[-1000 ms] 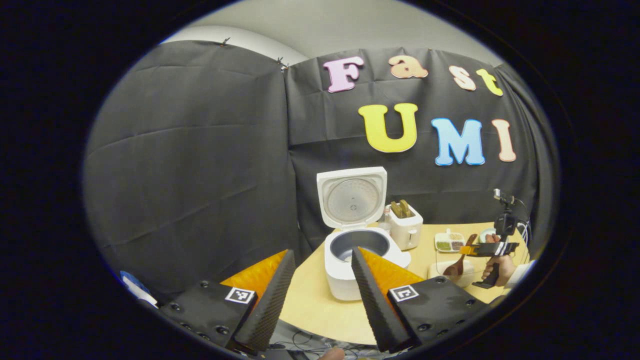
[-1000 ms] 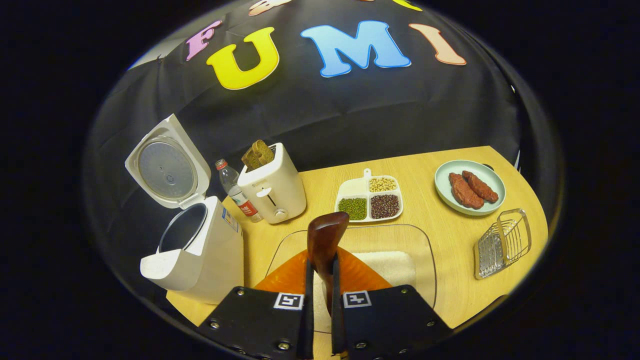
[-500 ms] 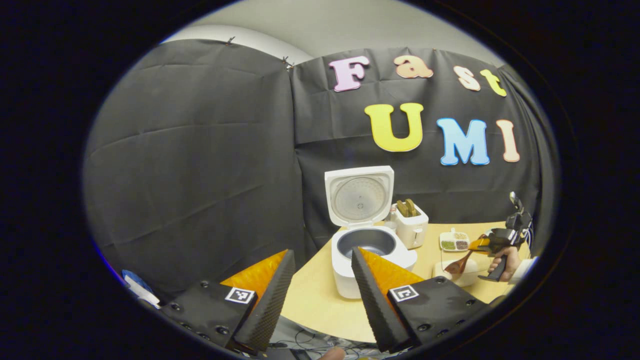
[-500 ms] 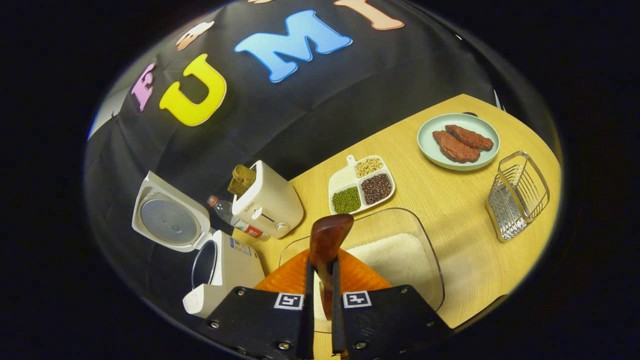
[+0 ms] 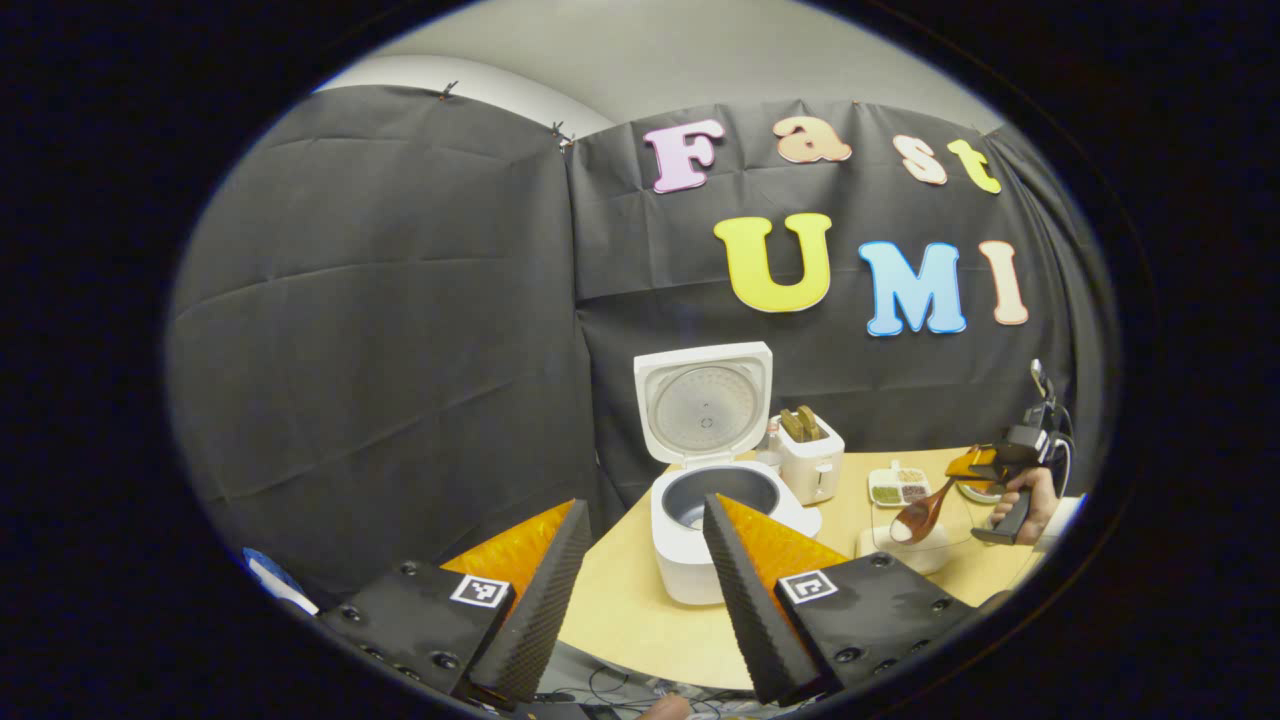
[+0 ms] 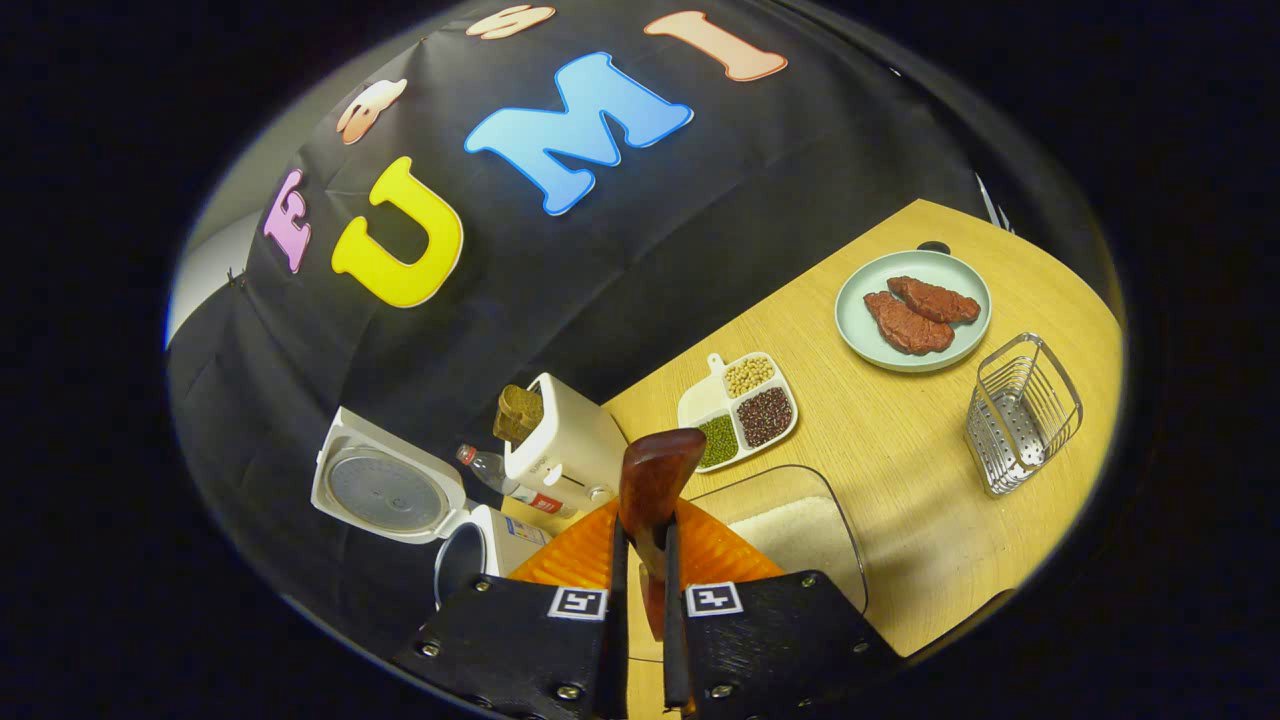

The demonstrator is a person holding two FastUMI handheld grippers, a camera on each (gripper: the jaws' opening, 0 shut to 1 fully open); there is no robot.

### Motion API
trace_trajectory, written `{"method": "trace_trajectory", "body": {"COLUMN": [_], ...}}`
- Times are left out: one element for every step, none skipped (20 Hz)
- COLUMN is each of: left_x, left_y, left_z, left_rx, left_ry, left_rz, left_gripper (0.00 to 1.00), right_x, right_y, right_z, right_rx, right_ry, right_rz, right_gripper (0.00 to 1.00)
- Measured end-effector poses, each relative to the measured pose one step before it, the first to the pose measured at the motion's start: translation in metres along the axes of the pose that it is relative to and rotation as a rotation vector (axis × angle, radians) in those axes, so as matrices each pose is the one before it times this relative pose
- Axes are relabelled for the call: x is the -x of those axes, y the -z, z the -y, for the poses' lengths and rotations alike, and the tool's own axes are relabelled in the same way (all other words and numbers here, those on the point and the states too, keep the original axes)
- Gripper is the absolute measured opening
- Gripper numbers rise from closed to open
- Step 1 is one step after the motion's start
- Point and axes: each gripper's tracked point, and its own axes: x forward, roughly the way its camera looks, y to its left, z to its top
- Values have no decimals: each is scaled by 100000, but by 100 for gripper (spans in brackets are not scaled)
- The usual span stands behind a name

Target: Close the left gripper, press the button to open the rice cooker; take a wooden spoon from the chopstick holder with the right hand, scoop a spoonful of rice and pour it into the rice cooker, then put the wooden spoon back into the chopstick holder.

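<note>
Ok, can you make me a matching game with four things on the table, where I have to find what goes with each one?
Things:
1. rice cooker
2. toaster
3. round plate
4. wooden spoon

What goes with it:
A. has two red pieces of meat on it
B. is pinched in the right tongs
C. has its lid standing open
D. has brown bread sticking out of the top

Pairs: 1-C, 2-D, 3-A, 4-B

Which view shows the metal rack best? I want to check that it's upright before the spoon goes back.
The right gripper view: the metal rack stands upright and unobstructed on the table, near the plate of meat. In the left gripper view, I cannot make the rack out.
</note>
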Motion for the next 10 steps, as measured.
{"method": "trace_trajectory", "body": {"left_x": [54,93,39,111,-14,14,-38,17,104,-9], "left_y": [-4,108,83,11,-46,-46,-93,44,51,117], "left_z": [-97,-126,-112,-130,-175,-107,-212,-188,-274,-213], "left_rx": [355,301,42,-210,-199,-97,91,239,274,370], "left_ry": [98,3,62,5,-4,73,-26,75,-102,-23], "left_rz": [-211,-27,-54,231,264,52,147,-164,61,6], "left_gripper": [86,86,86,86,86,86,86,86,86,86], "right_x": [324,253,354,373,270,276,286,308,513,264], "right_y": [-479,-404,-229,-388,-370,-453,-201,-210,-292,-140], "right_z": [-393,-367,-526,-546,-567,-743,-811,-1027,-1171,-1220], "right_rx": [-974,-1001,-1495,-1650,-1874,-1825,-1550,-1497,-823,-955], "right_ry": [-1054,-915,-1364,-1156,-1368,-1586,-1406,-1674,-1922,-2134], "right_rz": [829,179,382,749,760,871,434,285,415,470], "right_gripper": [14,14,14,14,14,15,14,15,15,15]}}
